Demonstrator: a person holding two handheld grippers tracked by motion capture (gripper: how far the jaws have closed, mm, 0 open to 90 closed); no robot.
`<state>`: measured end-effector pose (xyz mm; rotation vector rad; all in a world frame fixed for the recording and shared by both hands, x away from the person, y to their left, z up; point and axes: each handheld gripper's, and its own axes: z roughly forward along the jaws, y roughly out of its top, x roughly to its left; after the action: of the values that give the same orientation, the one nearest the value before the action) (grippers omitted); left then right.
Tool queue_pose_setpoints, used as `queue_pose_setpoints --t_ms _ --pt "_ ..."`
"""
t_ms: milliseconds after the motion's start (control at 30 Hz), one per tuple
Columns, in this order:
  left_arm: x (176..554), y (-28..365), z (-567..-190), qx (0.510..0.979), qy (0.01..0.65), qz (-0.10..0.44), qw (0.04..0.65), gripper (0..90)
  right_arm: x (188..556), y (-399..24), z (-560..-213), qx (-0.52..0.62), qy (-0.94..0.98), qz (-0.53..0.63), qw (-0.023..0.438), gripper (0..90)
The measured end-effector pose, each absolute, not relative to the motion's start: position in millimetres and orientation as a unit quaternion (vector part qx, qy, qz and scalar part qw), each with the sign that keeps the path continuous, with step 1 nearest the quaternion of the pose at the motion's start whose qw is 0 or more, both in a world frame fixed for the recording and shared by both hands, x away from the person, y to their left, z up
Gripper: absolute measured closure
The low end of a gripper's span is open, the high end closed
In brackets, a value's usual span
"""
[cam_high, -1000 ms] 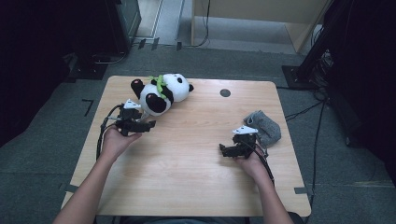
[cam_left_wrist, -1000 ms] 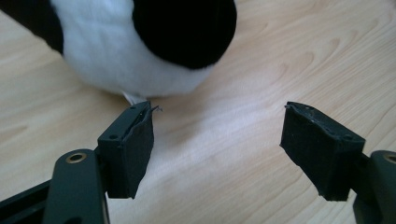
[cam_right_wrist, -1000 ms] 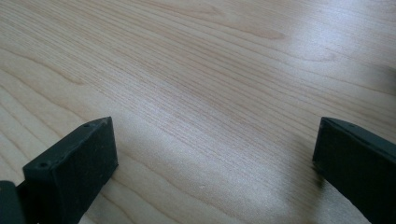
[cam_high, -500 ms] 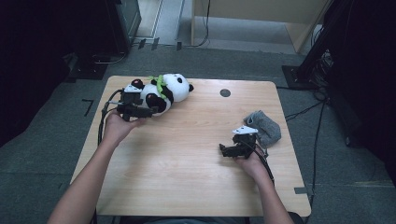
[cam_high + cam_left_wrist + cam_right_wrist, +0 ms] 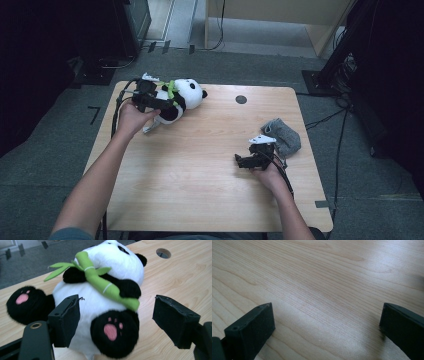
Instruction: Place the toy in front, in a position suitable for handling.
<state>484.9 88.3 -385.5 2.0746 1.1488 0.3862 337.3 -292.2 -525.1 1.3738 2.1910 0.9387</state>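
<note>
A plush panda (image 5: 189, 93) lies on its back at the far left of the wooden table (image 5: 200, 170), hugging a green bamboo stalk (image 5: 100, 282). My left gripper (image 5: 167, 104) reaches over its lower body. In the left gripper view the panda (image 5: 105, 302) has a black foot with a pink paw print between the jaws of my left gripper (image 5: 117, 312). The left pad (image 5: 65, 320) rests against the white belly and the right pad (image 5: 175, 322) stands apart from the toy, so the gripper is open. My right gripper (image 5: 240, 161) rests open on bare wood (image 5: 327, 302) at the right.
A crumpled grey cloth (image 5: 282, 135) lies just beyond the right hand near the table's right edge. A round cable hole (image 5: 241, 99) sits at the far middle of the table. Cables trail from both grippers; dark equipment stands around the table.
My left hand has lifted and moved away from me, from beside the panda to over its lower body. The panda, the cloth and the right hand have stayed put.
</note>
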Motion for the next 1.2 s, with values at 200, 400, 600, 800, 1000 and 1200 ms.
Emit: queue_pose_setpoints --t_ms 200,400,600,800,1000,1200 --pt "504 78 -382 0.806 0.451 0.15 0.354 22.5 337 -292 -525 0.489 0.782 0.335 0.193 0.0" --pt "525 69 -388 0.804 0.465 0.147 0.339 22.7 337 -292 -525 0.489 0.783 0.335 0.192 0.0" --pt "537 69 -404 0.795 0.491 0.142 0.328 23.2 337 -292 -525 0.488 0.783 0.335 0.192 0.0" --pt "538 72 -411 0.788 0.495 0.139 0.339 25.1 337 -291 -525 0.487 0.783 0.335 0.192 0.0" --pt "538 73 -413 0.793 0.496 0.139 0.325 36.2 336 -291 -525 0.489 0.782 0.335 0.193 0.0" --pt "535 70 -417 0.79 0.502 0.149 0.319 47.2 336 -291 -525 0.489 0.782 0.335 0.193 0.0"
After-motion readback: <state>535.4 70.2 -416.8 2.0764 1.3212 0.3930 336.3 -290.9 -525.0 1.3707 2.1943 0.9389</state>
